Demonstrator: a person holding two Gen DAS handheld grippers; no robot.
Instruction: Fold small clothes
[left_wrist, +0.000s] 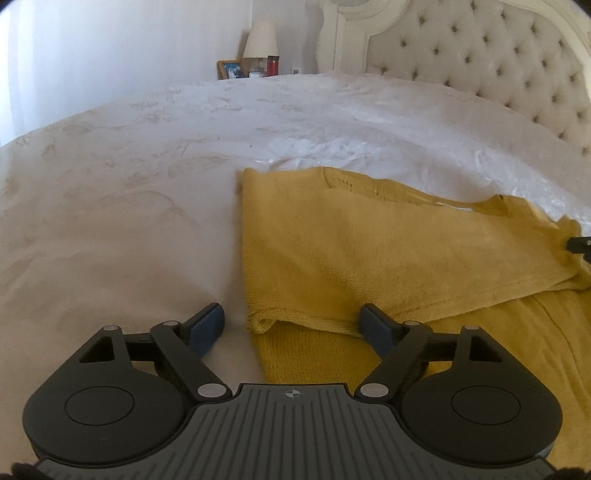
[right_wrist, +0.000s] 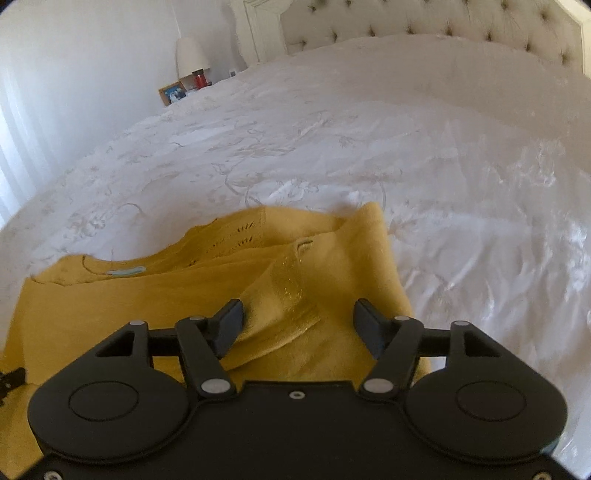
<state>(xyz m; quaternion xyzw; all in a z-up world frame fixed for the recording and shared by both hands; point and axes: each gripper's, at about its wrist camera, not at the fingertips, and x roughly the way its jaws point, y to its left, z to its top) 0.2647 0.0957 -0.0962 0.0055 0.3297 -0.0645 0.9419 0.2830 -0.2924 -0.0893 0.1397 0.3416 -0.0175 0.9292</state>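
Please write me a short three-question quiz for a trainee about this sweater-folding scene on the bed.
1. True or false: the left gripper is shut on the yellow sweater.
2. Multiple choice: in the right wrist view, what lies between the open fingers of the right gripper? A) bare bedspread B) a folded-over part of the yellow sweater C) the red can
3. Fill in: far behind the sweater, a white lamp stands beside the tufted ______.

Key
1. False: its jaws stand wide open, straddling the sweater's left edge.
2. B
3. headboard
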